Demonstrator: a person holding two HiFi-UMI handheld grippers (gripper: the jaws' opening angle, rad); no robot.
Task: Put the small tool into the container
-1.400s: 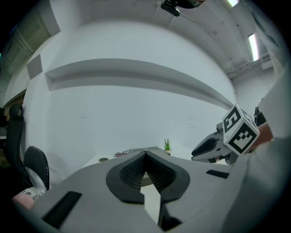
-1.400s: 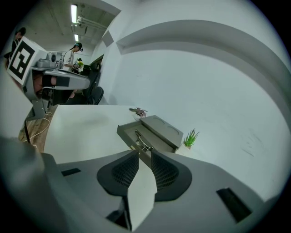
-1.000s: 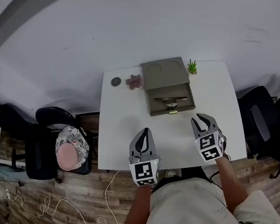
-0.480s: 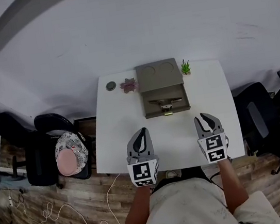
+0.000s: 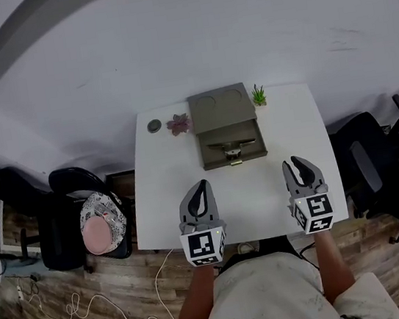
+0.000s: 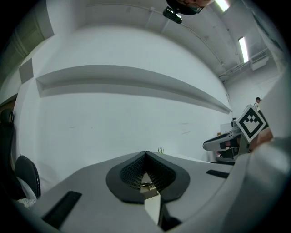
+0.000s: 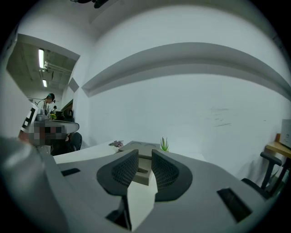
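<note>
Head view: white table, olive container at the far edge, about centre. Its top has 2 round recesses. Its drawer is pulled out toward the person. The small tool lies inside the drawer, roughly centred, long axis left-right. It's metallic, possibly a clip, but too small here to tell the type.

Left gripper: over the near part of the table, left of centre, pointing toward the container and well apart from it. In the left gripper view the jaw tips are pressed together, with only a V-shaped gap behind them and nothing gripped. Container and tool show through that gap, far off.

Right gripper: near edge, right side, about level with the left one, also well short of the drawer. In the right gripper view the jaws are parted, with a clear slot between the pads, empty. The drawer shows through the slot in the distance.

Also on the table:
- small green plant just beside the container's far right corner
- pink flower-like item just left of the container
- dark round disc left of that

Off the table, left: black chair with a pink cushion.
</note>
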